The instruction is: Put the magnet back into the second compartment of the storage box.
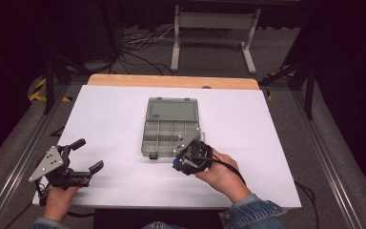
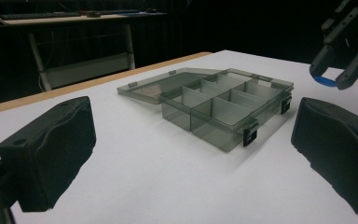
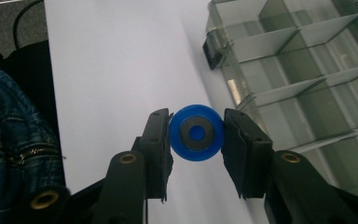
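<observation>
A grey see-through compartment box (image 1: 170,128) lies open at the middle of the white table, its lid folded back on the far side. My right gripper (image 3: 196,133) is shut on a small blue disc (image 3: 196,132) with a dark ring in its face, held just above the table beside the box's near right corner. From above, the right gripper (image 1: 187,161) hangs at that corner with the blue disc (image 1: 177,163) under it. My left gripper (image 1: 87,156) rests open and empty near the table's front left; its pads (image 2: 51,149) frame the box (image 2: 214,105).
The box's compartments (image 3: 303,88) look empty. A wooden strip (image 1: 171,81) edges the far side of the white table (image 1: 124,114). Beyond it stand a metal frame (image 1: 214,28) and floor cables. A denim sleeve (image 3: 9,140) lies at the near edge.
</observation>
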A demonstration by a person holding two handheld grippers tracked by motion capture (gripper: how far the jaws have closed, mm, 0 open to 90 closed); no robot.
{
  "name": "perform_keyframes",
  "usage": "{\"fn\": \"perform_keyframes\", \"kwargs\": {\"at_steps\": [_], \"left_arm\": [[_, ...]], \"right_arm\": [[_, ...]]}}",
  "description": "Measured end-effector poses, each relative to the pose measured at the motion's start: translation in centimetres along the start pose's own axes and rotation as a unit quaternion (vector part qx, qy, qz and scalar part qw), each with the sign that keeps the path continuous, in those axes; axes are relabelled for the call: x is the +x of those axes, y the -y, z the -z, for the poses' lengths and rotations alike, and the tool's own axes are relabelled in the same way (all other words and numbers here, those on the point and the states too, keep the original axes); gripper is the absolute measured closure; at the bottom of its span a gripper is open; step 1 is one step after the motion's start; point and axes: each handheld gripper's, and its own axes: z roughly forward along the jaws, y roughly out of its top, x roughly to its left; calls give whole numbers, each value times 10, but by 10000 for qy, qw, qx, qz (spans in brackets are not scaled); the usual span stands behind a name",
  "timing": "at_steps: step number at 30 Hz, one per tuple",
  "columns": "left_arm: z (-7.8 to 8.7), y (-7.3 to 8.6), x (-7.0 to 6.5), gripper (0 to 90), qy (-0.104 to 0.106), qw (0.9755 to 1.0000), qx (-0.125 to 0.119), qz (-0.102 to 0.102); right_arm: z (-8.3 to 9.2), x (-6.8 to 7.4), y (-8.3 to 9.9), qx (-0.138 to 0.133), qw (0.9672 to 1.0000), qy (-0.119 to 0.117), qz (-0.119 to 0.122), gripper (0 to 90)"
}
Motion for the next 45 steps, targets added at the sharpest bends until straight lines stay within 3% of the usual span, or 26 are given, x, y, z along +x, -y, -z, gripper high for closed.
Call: {"fn": "perform_keyframes", "kwargs": {"at_steps": [22,45], "left_arm": [[0,0,0,6,15,10000,14,-2],[0,0,1,6,19,10000,23,14]], "right_arm": [[7,-42,-27,-180,9993,254,-209,626],[-7,-79,-43,-160,9973,487,-518,626]]}}
